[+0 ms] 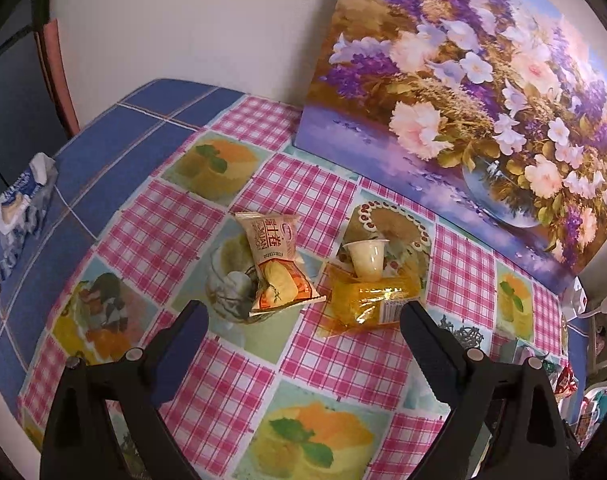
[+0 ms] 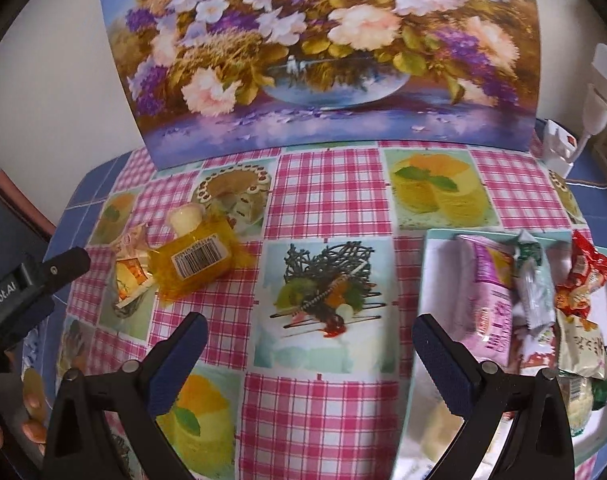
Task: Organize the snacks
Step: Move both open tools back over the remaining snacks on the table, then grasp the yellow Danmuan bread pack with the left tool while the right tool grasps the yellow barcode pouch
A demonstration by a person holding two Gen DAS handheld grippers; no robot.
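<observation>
Three loose snacks lie left of centre on the checked tablecloth (image 1: 335, 364): crinkly orange-and-cream packet (image 1: 273, 264), light, slippery; glossy yellow wrapped block (image 1: 373, 300), soft; small cream plastic cup (image 1: 366, 258), rigid, grasp its sides. Left gripper (image 1: 303, 320) and right gripper (image 2: 309, 334) both spread, empty. Pale tray (image 2: 435, 272) right.

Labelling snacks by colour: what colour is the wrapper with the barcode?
Translucent yellow-orange plastic wrapper; clearest in the right wrist view.

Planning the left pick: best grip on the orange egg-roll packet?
Grip the orange egg-roll packet across its narrow width, mid-body, from above. It lies tilted, its lower end propped on a dark crumpled wrapper; long edges are free. Left tongs are open.
</observation>
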